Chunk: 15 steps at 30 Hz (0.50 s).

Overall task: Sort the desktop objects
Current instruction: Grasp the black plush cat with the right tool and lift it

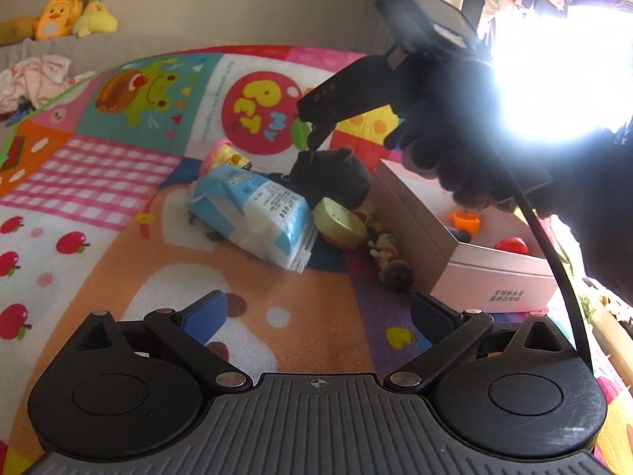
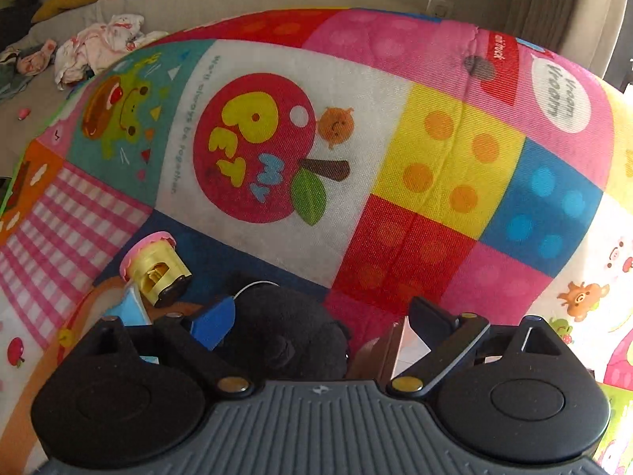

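Your right gripper (image 2: 320, 316) is spread wide above the black plush toy (image 2: 277, 332) on the colourful patchwork play mat (image 2: 435, 158); your left gripper (image 1: 316, 312) is spread too, empty.

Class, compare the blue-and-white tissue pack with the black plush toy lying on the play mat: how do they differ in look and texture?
The tissue pack is pale blue and white with printed text; the black plush toy is plain and dark. The tissue pack has a smooth, glossy plastic wrapper; the plush toy looks fuzzy. The tissue pack is blocky with a crimped end; the plush toy is rounded. Both lie on the colourful play mat, outside the pink box.
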Available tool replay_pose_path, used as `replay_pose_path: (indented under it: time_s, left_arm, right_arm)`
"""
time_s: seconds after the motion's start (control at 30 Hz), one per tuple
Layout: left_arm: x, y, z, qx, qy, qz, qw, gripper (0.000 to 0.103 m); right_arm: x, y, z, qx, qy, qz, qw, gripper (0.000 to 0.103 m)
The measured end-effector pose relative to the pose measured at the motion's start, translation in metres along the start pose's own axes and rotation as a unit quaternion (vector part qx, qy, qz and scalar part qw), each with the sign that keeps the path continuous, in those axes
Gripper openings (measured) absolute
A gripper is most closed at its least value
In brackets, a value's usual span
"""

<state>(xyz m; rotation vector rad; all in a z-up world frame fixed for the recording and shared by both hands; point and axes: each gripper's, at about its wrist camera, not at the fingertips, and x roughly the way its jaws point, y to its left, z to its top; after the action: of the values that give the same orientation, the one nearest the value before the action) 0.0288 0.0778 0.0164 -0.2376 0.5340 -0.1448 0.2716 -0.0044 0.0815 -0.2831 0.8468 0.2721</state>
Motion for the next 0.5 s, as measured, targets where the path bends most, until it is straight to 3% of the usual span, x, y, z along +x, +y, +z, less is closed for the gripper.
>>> replay_pose_path:
  time_s: [0.1, 0.13, 0.27, 0.43, 0.5]
  left_arm:
    - [0.0, 0.006, 0.001, -0.014, 0.001, -0.006, 0.9999, 0.102]
    - [0.0, 0.007, 0.001, -0.017, 0.001, -0.008, 0.9998, 0.102]
    - [-0.001, 0.006, 0.0, -0.011, 0.0, -0.015, 0.9998, 0.102]
    - [-0.003, 0.003, -0.001, -0.001, -0.002, -0.021, 0.9998, 0.102]
    - [-0.004, 0.0, -0.001, 0.009, 0.0, -0.028, 0.9996, 0.102]
  right_arm:
    - [0.017, 0.014, 0.0, -0.016, 0.014, 0.006, 1.0, 0.088]
    - [0.02, 0.017, -0.002, -0.018, 0.029, 0.02, 0.999, 0.075]
    - [0.009, 0.036, -0.016, -0.055, 0.039, 0.036, 0.997, 0.071]
    - [-0.034, 0.046, -0.047, -0.062, 0.072, 0.13, 0.987, 0.067]
    - [-0.057, 0.042, -0.059, -0.052, 0.066, 0.151, 0.985, 0.066]
